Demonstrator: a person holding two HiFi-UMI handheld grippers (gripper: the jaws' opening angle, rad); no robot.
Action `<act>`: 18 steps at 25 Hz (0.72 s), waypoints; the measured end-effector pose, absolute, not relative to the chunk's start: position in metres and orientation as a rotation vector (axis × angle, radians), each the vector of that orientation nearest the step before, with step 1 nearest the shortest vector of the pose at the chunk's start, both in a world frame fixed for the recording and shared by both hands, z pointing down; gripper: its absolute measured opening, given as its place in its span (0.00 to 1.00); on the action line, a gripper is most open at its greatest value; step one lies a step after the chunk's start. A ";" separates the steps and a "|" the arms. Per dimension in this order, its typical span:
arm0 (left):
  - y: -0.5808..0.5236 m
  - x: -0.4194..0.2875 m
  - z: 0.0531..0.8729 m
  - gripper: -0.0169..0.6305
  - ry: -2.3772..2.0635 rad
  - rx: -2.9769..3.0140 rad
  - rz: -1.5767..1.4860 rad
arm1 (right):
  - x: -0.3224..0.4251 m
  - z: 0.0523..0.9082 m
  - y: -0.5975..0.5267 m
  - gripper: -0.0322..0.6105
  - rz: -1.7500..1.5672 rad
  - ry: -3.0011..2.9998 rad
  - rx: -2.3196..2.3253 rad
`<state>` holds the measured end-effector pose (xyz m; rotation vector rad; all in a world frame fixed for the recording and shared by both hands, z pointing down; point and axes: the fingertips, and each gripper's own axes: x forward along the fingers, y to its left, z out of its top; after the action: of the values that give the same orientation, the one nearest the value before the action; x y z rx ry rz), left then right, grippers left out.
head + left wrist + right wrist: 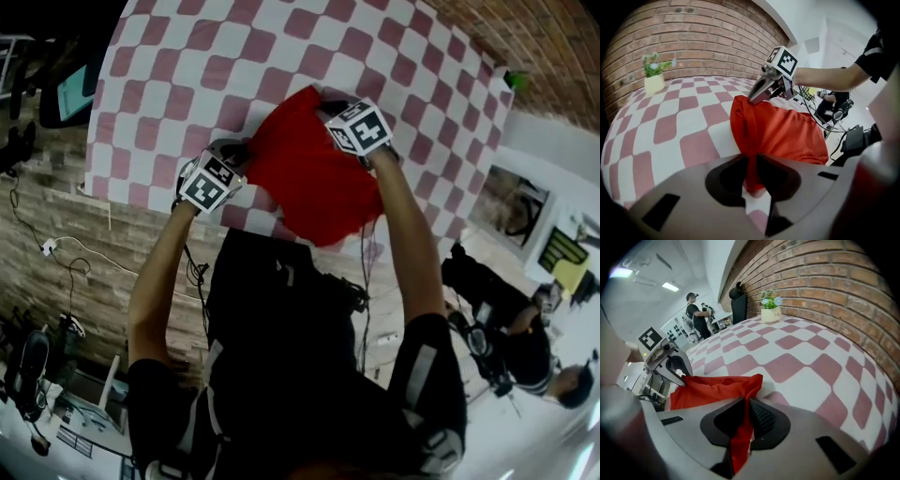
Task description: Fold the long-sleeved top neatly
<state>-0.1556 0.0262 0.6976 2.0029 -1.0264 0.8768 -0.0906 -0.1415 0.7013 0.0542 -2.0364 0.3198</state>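
Holding one red top over one checkered table, left claw and right claw both clamp its fabric.

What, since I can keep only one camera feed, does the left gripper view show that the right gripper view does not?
Only the left gripper view: the right gripper seen from outside, gripping an edge of the red top, with the forearm behind it. Only the right gripper view: the left gripper from outside, a standing person and a black bin. Both: the checkered table, potted plant, brick wall, and each view's own jaws shut on red fabric.
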 end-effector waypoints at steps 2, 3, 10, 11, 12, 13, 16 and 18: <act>0.005 -0.152 0.699 0.14 -0.967 2.055 0.931 | -0.073 0.701 -0.155 0.10 0.359 -2.046 0.119; -0.006 -0.150 0.699 0.14 -0.931 2.080 0.962 | -0.063 0.701 -0.162 0.10 0.381 -2.049 0.155; -0.082 -0.119 0.704 0.14 -0.659 2.268 1.195 | 0.018 0.701 -0.201 0.10 0.571 -2.062 0.447; -0.092 -0.114 0.705 0.14 -0.628 2.285 1.230 | 0.030 0.702 -0.205 0.10 0.586 -2.057 0.486; -0.101 -0.107 0.704 0.14 -0.600 2.304 1.261 | 0.041 0.701 -0.208 0.10 0.603 -2.056 0.520; -0.111 -0.101 0.704 0.14 -0.575 2.324 1.287 | 0.050 0.700 -0.209 0.10 0.623 -2.060 0.549; -0.137 -0.081 0.704 0.14 -0.510 2.377 1.341 | 0.079 0.697 -0.213 0.10 0.671 -2.059 0.642; -0.152 -0.069 0.704 0.14 -0.475 2.402 1.378 | 0.100 0.696 -0.215 0.10 0.694 -2.047 0.705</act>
<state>-0.0686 -0.1517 0.7039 2.4019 -0.4745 1.3783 0.0996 -0.2148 0.6964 0.7046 -2.0474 0.6939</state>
